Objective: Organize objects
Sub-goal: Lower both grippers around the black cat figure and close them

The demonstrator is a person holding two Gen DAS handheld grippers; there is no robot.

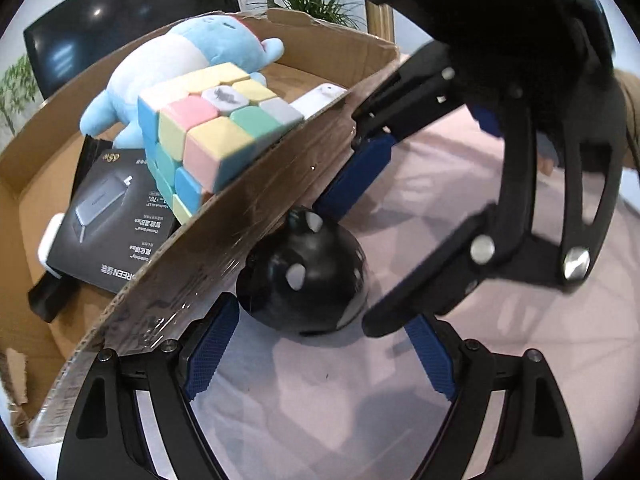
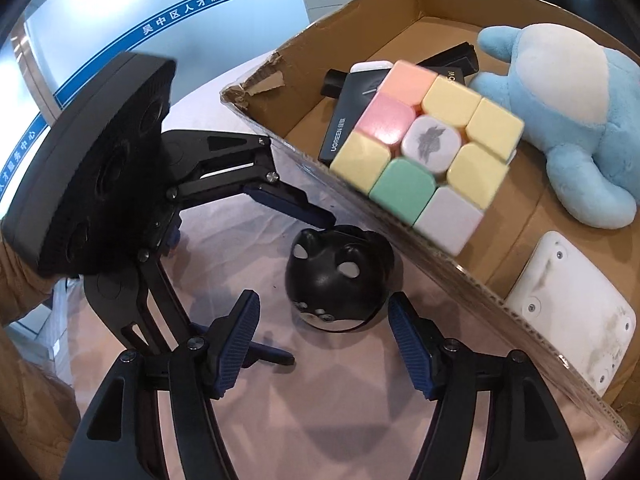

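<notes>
Black round toy [image 1: 302,272] on the pink-covered counter [image 1: 320,400], just beside the outer wall of the cardboard box [image 1: 224,240]. Left hand-held gripper [image 1: 320,344] spread wide around it, blue pads clear of its sides. Right hand-held gripper [image 2: 320,344] also spread, toy [image 2: 340,276] just ahead of its fingertips, nothing gripped. Inside the box: pastel puzzle cube [image 2: 428,160], blue plush [image 2: 560,120], dark product carton [image 1: 108,220], white plastic piece [image 2: 572,312].

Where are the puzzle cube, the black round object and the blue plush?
puzzle cube [image 2: 426,148]: right wrist view, white centre tile.
black round object [image 1: 308,272]: left wrist view, top of its shell.
blue plush [image 2: 560,80]: right wrist view, white belly.
</notes>
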